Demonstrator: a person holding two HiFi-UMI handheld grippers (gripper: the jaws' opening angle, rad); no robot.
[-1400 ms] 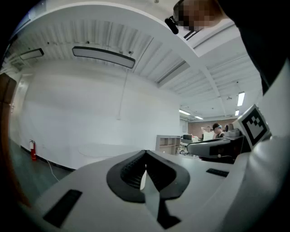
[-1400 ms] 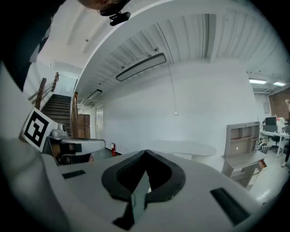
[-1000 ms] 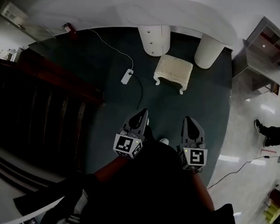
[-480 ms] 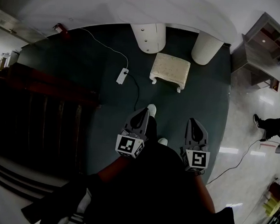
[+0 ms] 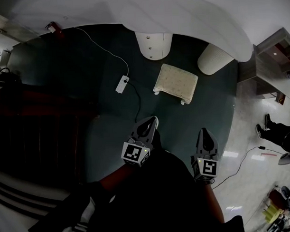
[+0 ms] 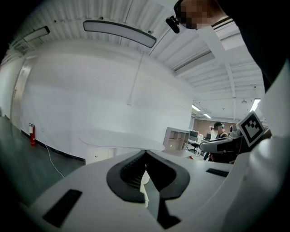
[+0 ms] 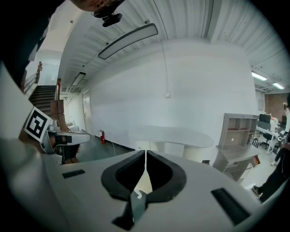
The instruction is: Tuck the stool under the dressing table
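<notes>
Closer now to the stool, left gripper and right gripper stay closed, empty.

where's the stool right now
Head view, upper centre: the stool stands just short of the dressing table, right of the white power strip.

Dressing table partly beyond the top edge; stool legs mostly beneath seat.
</notes>
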